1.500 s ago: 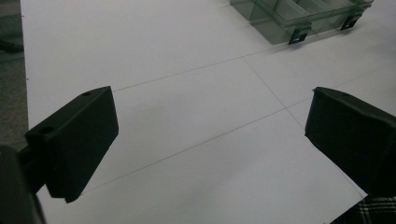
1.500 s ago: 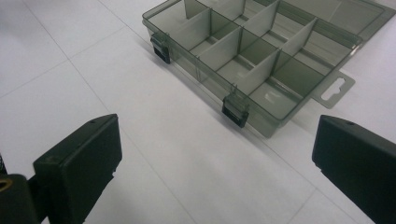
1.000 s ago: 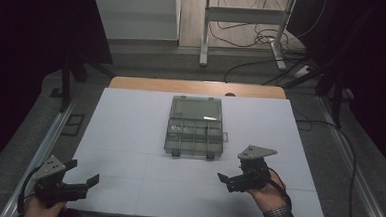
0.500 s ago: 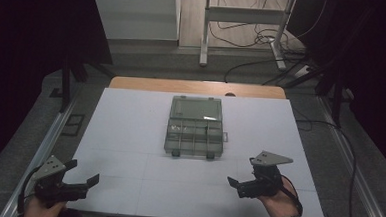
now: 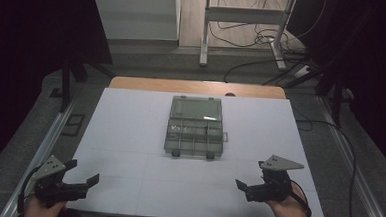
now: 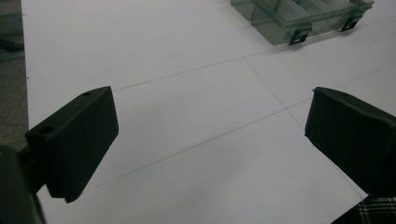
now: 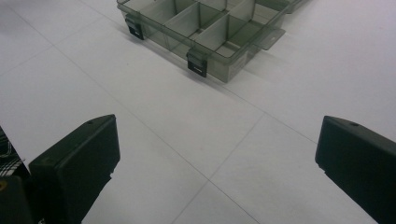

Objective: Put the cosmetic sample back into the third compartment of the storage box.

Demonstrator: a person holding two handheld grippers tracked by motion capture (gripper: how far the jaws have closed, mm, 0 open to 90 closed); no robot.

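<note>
Both grippers sit low at the near edge of the white table, well apart from the clear compartment box. The left gripper has its jaws spread wide, empty. The right gripper is spread wide too, empty.

Table: white top, matte, ruled with thin grey lines into large panels; lines cross near the front. A strip of bare wood shows along the far edge. Metal rails run down both long sides.

Box: clear smoky plastic, divided into compartments, lying flat near the middle of the top, a little toward the far side. Lid open and laid back flat. Two dark latches on its near wall.
</note>
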